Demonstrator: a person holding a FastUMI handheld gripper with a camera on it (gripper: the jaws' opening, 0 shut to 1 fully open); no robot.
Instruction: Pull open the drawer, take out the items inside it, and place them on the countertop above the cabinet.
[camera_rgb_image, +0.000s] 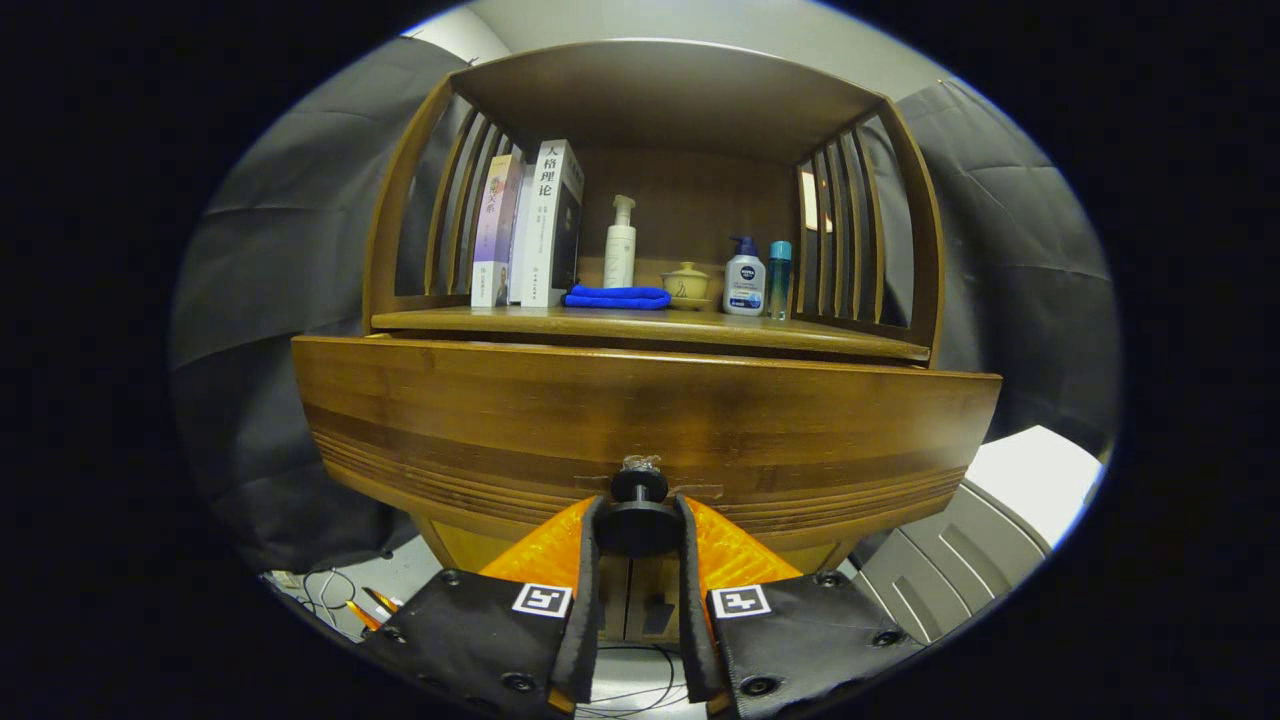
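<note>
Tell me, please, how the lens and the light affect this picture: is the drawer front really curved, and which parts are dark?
In the gripper view the fisheye lens bows the straight drawer front; the shelf's back wall behind the white pump bottle lies in shadow; the black knob, clamped by the tool, is dark but sharp.

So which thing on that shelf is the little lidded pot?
Look at the wooden cabinet, whose drawer knob the fingers clamp. On its countertop, behind the folded blue cloth, sits the pot: squat, yellowish, lidded, unlike the tall bottles beside it.
</note>
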